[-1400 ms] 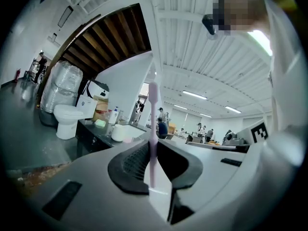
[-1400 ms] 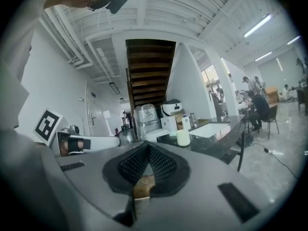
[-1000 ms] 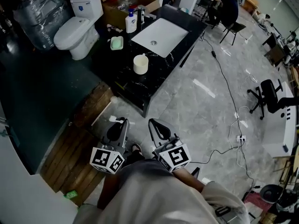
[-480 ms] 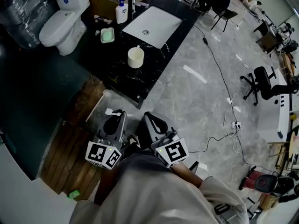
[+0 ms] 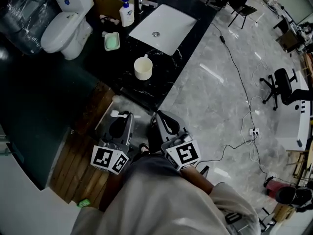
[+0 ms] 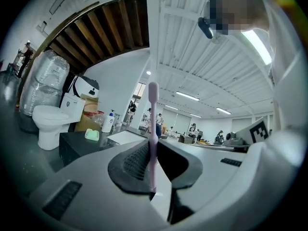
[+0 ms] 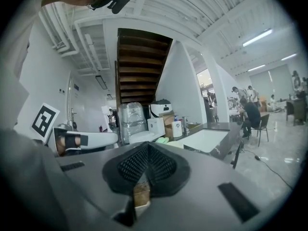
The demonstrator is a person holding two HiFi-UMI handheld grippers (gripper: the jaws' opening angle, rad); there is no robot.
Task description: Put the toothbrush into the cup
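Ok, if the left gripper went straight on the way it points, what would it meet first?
Probably the near edge of the black counter; the cup stands beyond it, nearly in line. Height and depth are unclear.

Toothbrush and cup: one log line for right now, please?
left gripper: shut on toothbrush | right gripper: shut, empty | cup: on counter, apart from grippers | step: toothbrush not in cup
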